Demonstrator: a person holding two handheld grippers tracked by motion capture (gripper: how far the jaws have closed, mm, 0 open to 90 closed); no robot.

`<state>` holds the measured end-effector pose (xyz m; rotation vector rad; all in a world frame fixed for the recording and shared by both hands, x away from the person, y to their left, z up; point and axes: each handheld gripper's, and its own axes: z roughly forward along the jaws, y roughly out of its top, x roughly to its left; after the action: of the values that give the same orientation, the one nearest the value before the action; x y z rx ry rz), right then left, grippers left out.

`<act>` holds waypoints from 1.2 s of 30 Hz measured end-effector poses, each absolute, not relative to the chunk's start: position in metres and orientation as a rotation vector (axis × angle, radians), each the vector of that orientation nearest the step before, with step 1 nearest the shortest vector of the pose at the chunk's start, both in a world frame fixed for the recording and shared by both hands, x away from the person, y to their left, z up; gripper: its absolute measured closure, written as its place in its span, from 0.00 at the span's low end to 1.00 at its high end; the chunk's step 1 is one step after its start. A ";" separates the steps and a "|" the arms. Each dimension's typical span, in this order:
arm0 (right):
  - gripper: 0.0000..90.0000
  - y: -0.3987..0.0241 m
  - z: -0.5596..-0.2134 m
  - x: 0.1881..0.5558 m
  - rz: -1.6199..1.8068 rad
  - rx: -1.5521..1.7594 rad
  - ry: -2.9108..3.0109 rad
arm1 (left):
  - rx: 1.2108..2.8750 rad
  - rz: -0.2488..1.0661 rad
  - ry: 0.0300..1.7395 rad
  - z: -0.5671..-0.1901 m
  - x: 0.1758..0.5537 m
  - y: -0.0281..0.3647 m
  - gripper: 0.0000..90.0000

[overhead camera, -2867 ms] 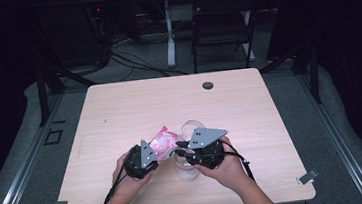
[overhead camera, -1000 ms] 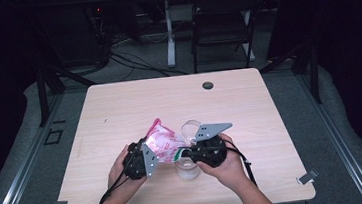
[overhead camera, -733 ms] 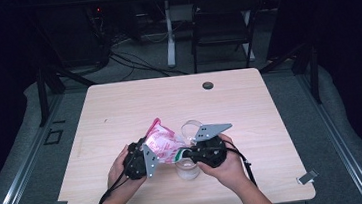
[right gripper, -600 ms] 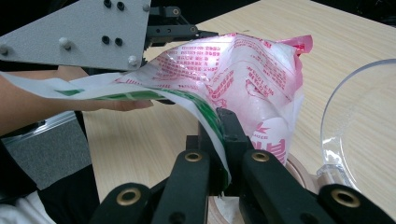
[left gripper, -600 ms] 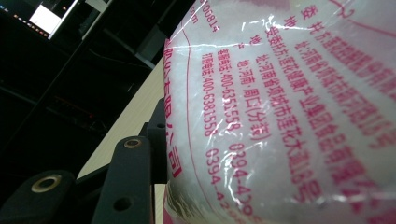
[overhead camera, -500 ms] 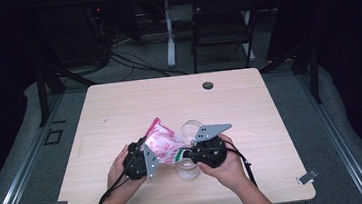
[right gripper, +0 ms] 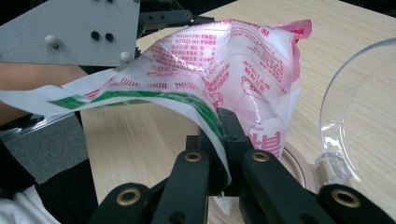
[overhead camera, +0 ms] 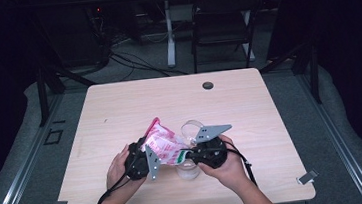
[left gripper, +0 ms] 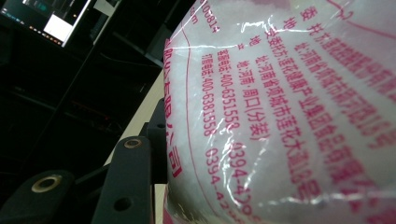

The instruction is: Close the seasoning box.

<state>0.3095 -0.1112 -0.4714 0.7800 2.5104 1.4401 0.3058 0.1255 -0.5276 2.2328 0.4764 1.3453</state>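
Now, pink bag point(overhead camera: 163, 145) of white granules, right gripper point(right gripper: 219, 122) pinching its edge, clear jar point(overhead camera: 187, 167) beneath

Around your work you have a light wooden table point(overhead camera: 119, 108) with a round black grommet point(overhead camera: 208, 85) near its far edge, a black folding chair point(overhead camera: 221, 22) beyond it, and loose cables point(overhead camera: 135, 63) on the floor.

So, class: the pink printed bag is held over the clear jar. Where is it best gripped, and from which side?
Grip the pink bag at two places: its flat green-striped edge, thin enough for closed jaws, where the right gripper pinches it from the jar side, and its bulging body, clamped by the left gripper from the opposite side. That likely steadies the limp film.
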 end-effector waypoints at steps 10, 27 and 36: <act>1.00 -0.112 -0.473 0.309 1.433 0.783 2.504 | 2.239 1.413 0.447 -0.526 0.304 0.123 0.64; 1.00 -0.113 -0.474 0.309 1.428 0.786 2.504 | 2.253 1.558 0.381 -0.521 0.298 0.121 0.65; 1.00 -0.113 -0.475 0.309 1.424 0.791 2.504 | 2.290 1.587 0.355 -0.519 0.297 0.118 0.65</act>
<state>0.3093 -0.1132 -0.4753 0.7906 2.5041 1.4238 0.2970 0.1181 -0.5187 2.2896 0.3553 1.5875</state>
